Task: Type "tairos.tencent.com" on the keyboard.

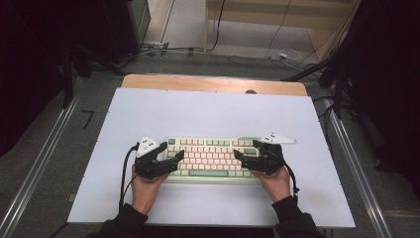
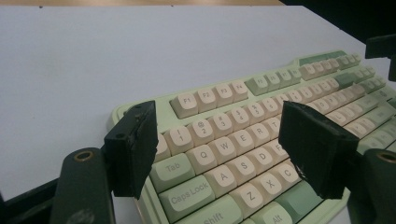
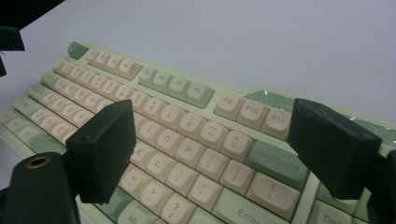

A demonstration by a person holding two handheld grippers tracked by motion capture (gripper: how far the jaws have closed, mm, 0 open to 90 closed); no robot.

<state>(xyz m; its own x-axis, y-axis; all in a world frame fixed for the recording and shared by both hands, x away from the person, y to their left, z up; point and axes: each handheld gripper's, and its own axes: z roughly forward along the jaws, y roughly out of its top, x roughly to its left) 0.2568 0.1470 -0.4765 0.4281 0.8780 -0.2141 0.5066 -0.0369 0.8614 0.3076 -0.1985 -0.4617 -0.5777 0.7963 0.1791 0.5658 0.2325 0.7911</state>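
the keyboard (image 1: pixel 210 157) lies flat near the front of the desk (image 1: pixel 198 109). the left claw (image 1: pixel 176 157) and right claw (image 1: pixel 238 156) hover at its two ends, both open and holding nothing. no grip is made yet; any lifting or moving seems left to do.

A rectangular wooden table (image 1: pixel 213 83) is standing on grey carpeted floor (image 1: pixel 99 84), with a pale white sheet (image 1: pixel 213 111) covering most of its top. Black cables (image 1: pixel 237 54) are trailing across the floor. Silver metal rails (image 1: pixel 34 171) are flanking both sides, and black drapes (image 1: pixel 29 59) are darkening the edges.
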